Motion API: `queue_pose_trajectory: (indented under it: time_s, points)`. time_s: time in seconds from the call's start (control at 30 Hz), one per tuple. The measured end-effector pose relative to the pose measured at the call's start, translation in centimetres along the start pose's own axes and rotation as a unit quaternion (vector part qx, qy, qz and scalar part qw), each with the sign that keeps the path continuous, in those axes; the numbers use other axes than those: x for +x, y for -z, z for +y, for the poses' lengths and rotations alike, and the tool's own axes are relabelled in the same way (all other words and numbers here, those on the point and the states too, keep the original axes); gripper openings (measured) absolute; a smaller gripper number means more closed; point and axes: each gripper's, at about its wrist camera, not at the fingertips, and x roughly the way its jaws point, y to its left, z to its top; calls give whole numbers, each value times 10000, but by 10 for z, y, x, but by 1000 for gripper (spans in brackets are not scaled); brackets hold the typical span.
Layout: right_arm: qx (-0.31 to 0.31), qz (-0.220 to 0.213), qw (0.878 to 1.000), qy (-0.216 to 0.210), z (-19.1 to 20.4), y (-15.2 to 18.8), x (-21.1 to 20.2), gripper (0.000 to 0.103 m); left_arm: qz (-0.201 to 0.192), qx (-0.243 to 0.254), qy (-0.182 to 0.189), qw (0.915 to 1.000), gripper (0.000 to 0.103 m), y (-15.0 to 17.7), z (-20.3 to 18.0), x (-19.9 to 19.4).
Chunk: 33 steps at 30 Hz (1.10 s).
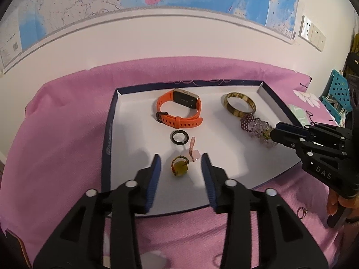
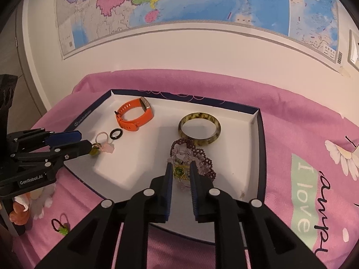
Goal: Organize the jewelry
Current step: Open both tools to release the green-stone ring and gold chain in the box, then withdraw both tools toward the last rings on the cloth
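Observation:
A white tray [image 1: 134, 121] with a dark blue rim lies on a pink cloth. In it are an orange watch [image 1: 179, 109], a mottled bangle [image 1: 239, 105], a black ring [image 1: 178, 137], a pink bead ring [image 1: 193, 148] and a yellow-stone ring [image 1: 179, 167]. My left gripper [image 1: 180, 165] is open, its fingers either side of the yellow-stone ring. My right gripper [image 2: 181, 172] is shut on a pale crystal and purple bead bracelet [image 2: 197, 157], which rests in the tray beside the bangle [image 2: 199, 129].
A red bead ring with a green stone [image 2: 60, 226] lies on the cloth [image 2: 291, 134] left of the tray. A small gold ring [image 1: 301, 211] lies on the cloth to the right. A wall with a map stands behind. A teal basket [image 1: 336, 94] is at far right.

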Motion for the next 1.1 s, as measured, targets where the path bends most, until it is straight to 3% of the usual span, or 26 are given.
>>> queue_pose_trajectory:
  time_s: [0.17, 0.27, 0.5, 0.83, 1.1]
  points:
    - [62, -156, 9999, -12, -2, -1, -14, 15, -228, 31, 82, 9997, 44, 3, 0, -22]
    - [106, -288, 9995, -29, -3, 4, -29, 25, -337, 70, 187, 9992, 52, 9, 1, -36]
    - [85, -266, 9994, -223, 2, 28, -56, 31, -481, 208, 304, 9982, 55, 34, 0, -62]
    - [47, 94, 9991, -402, 11, 71, -72, 38, -344, 613, 341, 9969, 57, 71, -21, -74]
    - [-101, 333, 9989, -316, 21, 90, -73, 40, -151, 635, 432, 9969, 57, 86, -31, -71]
